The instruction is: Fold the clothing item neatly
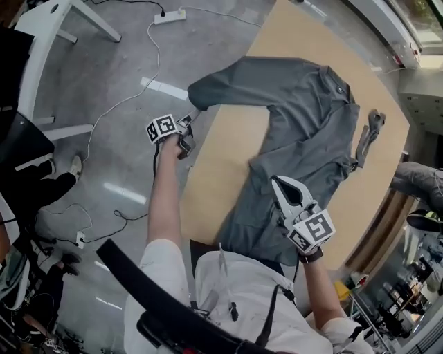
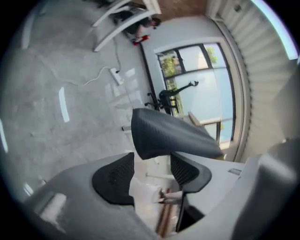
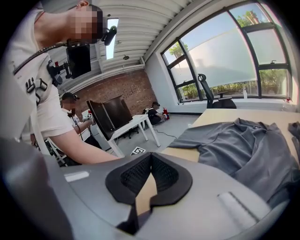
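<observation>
A grey polo shirt (image 1: 304, 117) lies spread on the wooden table (image 1: 208, 187), its collar at the far end. One sleeve (image 1: 208, 90) reaches the table's left edge. My left gripper (image 1: 185, 137) hovers at that edge, just short of the sleeve. In the left gripper view its jaws (image 2: 152, 161) stand open, and the sleeve's hem (image 2: 164, 136) hangs just beyond the tips, not pinched. My right gripper (image 1: 287, 192) is over the shirt's near part. It is shut with nothing between its pads (image 3: 150, 159), and the shirt (image 3: 243, 145) lies ahead to its right.
A small dark grey strap or cloth (image 1: 372, 128) lies on the table right of the shirt. Left of the table the floor holds a power strip (image 1: 169, 15), cables and a white table's legs (image 1: 66, 31). An office chair (image 3: 206, 91) stands by the windows.
</observation>
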Motion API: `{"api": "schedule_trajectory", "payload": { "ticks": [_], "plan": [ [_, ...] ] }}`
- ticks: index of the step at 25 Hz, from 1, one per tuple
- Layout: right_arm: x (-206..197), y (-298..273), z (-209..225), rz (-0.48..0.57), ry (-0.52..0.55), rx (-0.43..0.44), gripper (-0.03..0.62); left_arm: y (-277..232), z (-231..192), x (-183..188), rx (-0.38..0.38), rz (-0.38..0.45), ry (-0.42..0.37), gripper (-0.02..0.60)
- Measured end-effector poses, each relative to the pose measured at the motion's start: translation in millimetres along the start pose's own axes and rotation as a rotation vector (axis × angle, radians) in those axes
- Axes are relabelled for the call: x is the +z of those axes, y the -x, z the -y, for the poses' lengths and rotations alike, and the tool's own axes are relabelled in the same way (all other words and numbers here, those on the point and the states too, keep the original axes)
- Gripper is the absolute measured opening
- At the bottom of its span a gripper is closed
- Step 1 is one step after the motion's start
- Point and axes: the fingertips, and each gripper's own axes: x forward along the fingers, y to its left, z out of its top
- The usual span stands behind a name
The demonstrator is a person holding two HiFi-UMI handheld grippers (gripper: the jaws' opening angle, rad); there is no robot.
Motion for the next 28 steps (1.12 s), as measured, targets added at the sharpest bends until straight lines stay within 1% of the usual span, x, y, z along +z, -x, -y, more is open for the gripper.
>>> {"api": "schedule_trajectory", "payload": {
  "ticks": [1,2,3,4,5,6,7,8,10,11,14,15,16,20,24,26,28],
  "plan": [
    [0,0,2,-0.002,-0.002,-0.002,0.002,-5,-3,-8,0.026,-0.034,-0.094,0.262],
    [-1,0,3,-0.005,-0.007,-0.005,0.002,-10,-6,-16,0.038,-0.058,-0.143,0.286],
    [-2,0,4,-0.01,-0.012,-0.009,0.002,-16,-5,-22,0.02,-0.065,-0.129,0.304],
    [-3,1,5,-0.015,-0.016,-0.013,0.002,-22,0,-25,-0.032,-0.049,-0.07,0.324],
    [-5,1,6,-0.02,-0.018,-0.018,0.002,-28,10,-24,-0.102,-0.02,-0.009,0.325],
    [-6,1,8,-0.024,-0.022,-0.024,0.002,-35,22,-22,-0.168,0.004,0.018,0.324],
    [-8,1,10,-0.027,-0.029,-0.031,0.002,-43,34,-23,-0.21,0.005,0.006,0.322],
    [-9,1,12,-0.026,-0.039,-0.036,0.002,-51,44,-26,-0.229,-0.02,-0.03,0.322],
    [-10,2,16,-0.02,-0.058,-0.044,0.002,-63,57,-33,-0.232,-0.088,-0.104,0.321],
    [-9,3,17,-0.016,-0.062,-0.047,0.002,-66,60,-35,-0.234,-0.11,-0.125,0.319],
    [-3,3,21,0.001,-0.07,-0.058,0.002,-64,72,-35,-0.278,-0.143,-0.161,0.252],
    [0,3,23,0.011,-0.077,-0.061,0.002,-61,75,-32,-0.282,-0.136,-0.176,0.165],
    [2,3,24,0.019,-0.085,-0.064,0.002,-59,75,-27,-0.275,-0.12,-0.191,0.008],
    [4,2,25,0.051,-0.11,-0.072,0.002,-41,76,-8,-0.238,-0.052,-0.248,0.002],
    [8,10,23,0.084,-0.12,-0.079,0.002,-6,94,16,-0.179,0.02,-0.369,0.002],
    [12,15,22,0.108,-0.121,-0.082,0.002,16,118,34,-0.154,0.065,-0.468,0.0],
    [16,23,20,0.138,-0.121,-0.088,0.002,38,153,51,-0.121,0.088,-0.615,0.0]
  ]
}}
